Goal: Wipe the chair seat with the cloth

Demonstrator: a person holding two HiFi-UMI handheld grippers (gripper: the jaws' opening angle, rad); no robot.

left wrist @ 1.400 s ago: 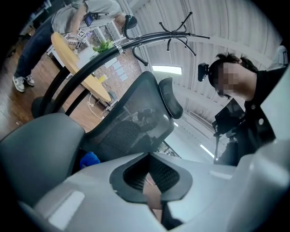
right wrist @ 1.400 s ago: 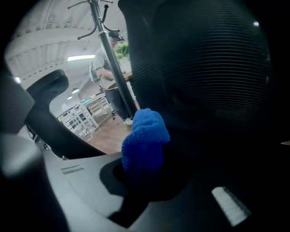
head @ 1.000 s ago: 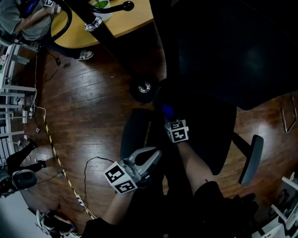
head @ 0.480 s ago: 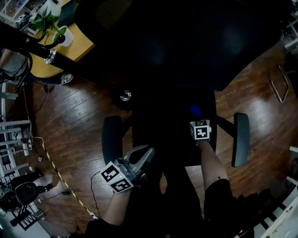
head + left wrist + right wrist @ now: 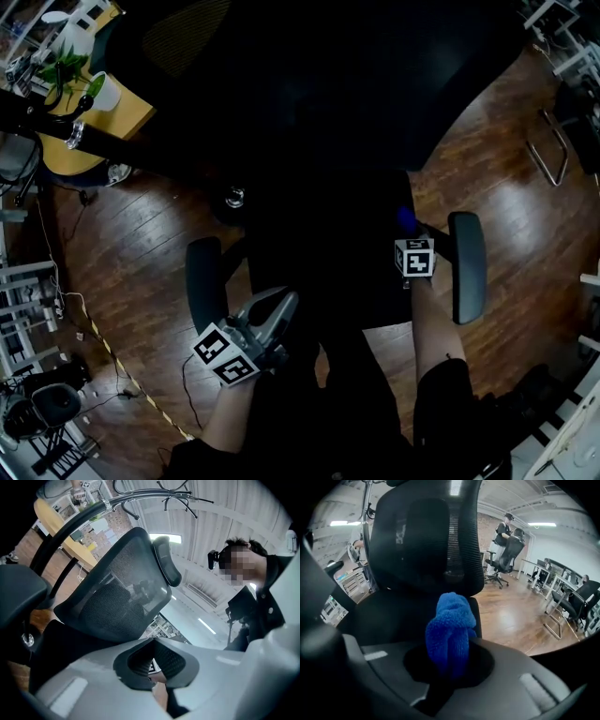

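Seen from above in the head view, the black office chair has its seat in the middle, between a left armrest and a right armrest. My right gripper is over the seat's right side, close to the right armrest, shut on the blue cloth. In the right gripper view the bunched cloth sticks up from the gripper and faces the mesh backrest across the seat. My left gripper is shut and holds nothing near the seat's front left corner. In its own view it tilts up at the backrest.
The floor is dark wood. A round wooden table with a potted plant and a black coat-stand pole are at the upper left. A metal chair frame stands at the right. Cables lie at the lower left. A person stands far back.
My right gripper has carried the cloth across the seat from its left part to its right side and away from the backrest. The left gripper has stayed near the front left corner.
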